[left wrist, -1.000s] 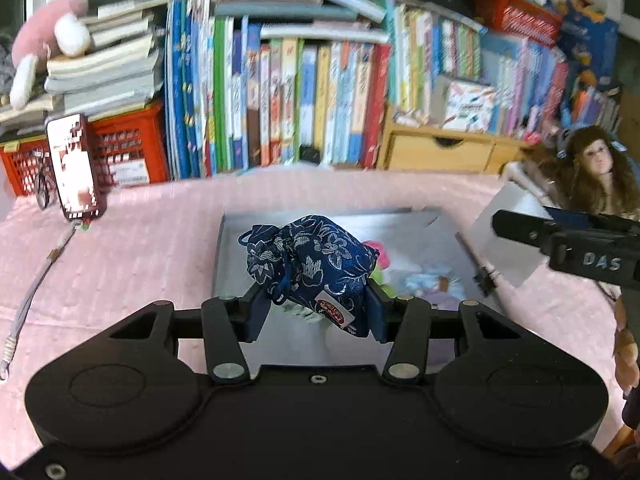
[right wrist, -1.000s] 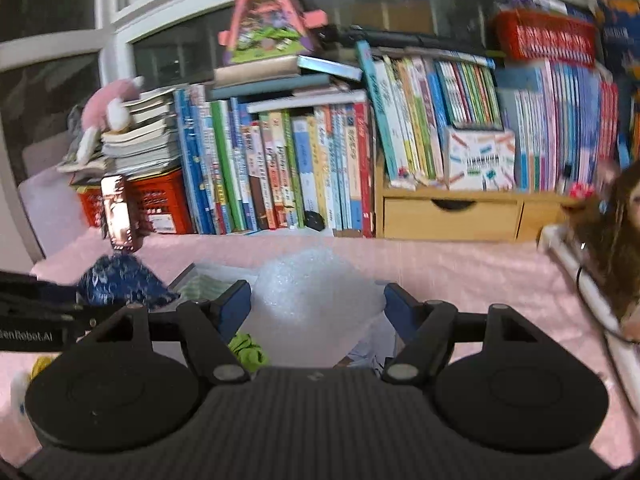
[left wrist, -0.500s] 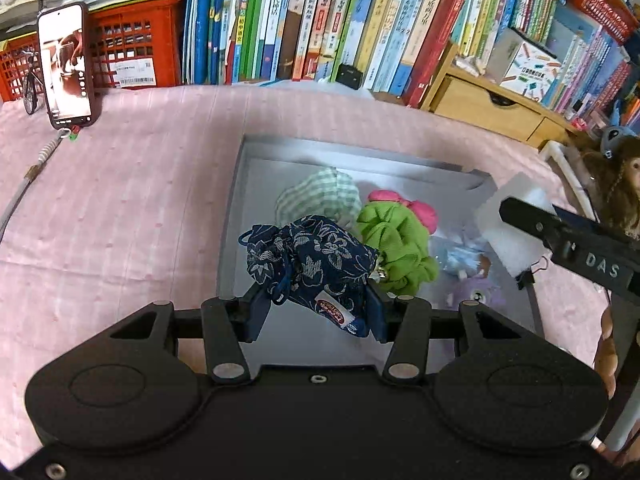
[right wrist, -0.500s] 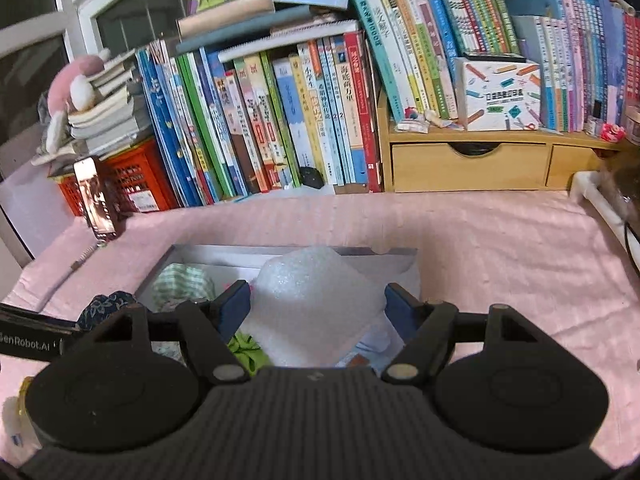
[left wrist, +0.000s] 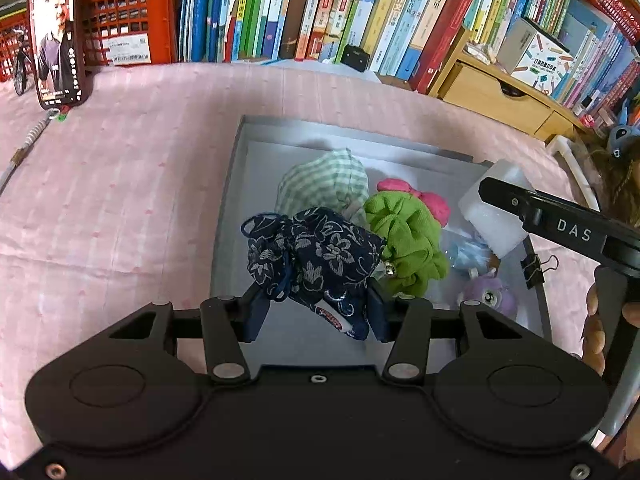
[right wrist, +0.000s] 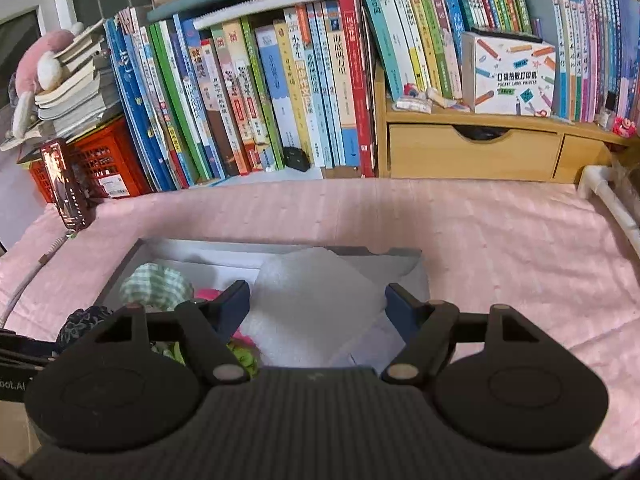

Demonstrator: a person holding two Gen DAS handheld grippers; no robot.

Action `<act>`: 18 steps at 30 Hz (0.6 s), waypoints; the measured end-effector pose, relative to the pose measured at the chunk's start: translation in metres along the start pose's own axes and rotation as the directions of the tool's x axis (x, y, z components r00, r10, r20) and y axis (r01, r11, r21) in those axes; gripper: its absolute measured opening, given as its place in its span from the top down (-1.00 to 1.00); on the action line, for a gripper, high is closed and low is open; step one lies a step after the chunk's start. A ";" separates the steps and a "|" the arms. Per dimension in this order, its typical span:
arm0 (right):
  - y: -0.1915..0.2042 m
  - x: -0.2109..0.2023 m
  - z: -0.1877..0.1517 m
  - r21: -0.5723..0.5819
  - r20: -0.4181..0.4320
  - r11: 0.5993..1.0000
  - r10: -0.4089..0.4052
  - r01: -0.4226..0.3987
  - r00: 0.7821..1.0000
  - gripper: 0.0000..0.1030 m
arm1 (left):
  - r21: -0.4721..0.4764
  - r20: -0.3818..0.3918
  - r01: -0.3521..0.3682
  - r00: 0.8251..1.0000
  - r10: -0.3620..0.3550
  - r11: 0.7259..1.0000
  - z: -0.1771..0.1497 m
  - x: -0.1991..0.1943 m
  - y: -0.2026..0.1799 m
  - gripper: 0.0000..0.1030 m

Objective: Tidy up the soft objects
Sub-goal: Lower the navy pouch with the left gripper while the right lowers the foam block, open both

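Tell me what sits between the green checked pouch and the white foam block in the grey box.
In the left wrist view, the green ruffled plush with its pink bow lies between checked pouch and foam block.

foam sheet (right wrist: 316, 300) hides tray's (right wrist: 132, 258) right half, perhaps more

Right gripper (right wrist: 318, 300) clamped on a white foam piece (right wrist: 316, 300), blue pads pressing both its sides. Just beyond and below the fingers, an open grey box (right wrist: 404, 266) on pink cloth (right wrist: 500, 240). Left of the left finger, inside the box, a green checked pouch (right wrist: 156, 286). Farther left, a dark blue floral pouch (right wrist: 86, 320). Far ahead, a row of books (right wrist: 256, 92).
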State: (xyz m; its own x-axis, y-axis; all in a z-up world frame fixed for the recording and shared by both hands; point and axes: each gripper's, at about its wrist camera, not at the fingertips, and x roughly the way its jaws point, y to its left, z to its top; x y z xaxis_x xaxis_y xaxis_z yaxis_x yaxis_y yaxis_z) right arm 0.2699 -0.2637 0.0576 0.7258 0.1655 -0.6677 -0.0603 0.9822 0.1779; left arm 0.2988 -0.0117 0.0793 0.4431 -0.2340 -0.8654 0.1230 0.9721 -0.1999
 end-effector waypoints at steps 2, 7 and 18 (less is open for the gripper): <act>0.002 0.002 0.001 -0.002 -0.014 1.000 -0.002 0.002 1.000 -0.48 | -0.007 -0.011 0.005 1.000 -0.005 1.000 0.000 0.002 0.001 0.07; 0.006 0.009 0.001 -0.007 -0.068 1.000 0.004 -0.005 0.998 -0.48 | -0.012 -0.026 0.010 1.000 -0.011 1.000 0.001 0.004 0.002 0.01; 0.014 0.013 0.000 -0.039 -0.119 0.999 0.006 -0.010 0.993 -0.65 | -0.016 -0.052 0.027 0.998 -0.028 0.999 0.001 0.008 0.002 -0.16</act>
State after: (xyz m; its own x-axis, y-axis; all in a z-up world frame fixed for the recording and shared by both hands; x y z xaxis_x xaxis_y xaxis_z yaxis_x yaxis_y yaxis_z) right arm 0.2787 -0.2479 0.0512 0.6390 0.1805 -0.7477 -0.0948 0.9832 0.1563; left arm 0.3034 -0.0119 0.0726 0.3927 -0.2601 -0.8821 0.1209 0.9654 -0.2309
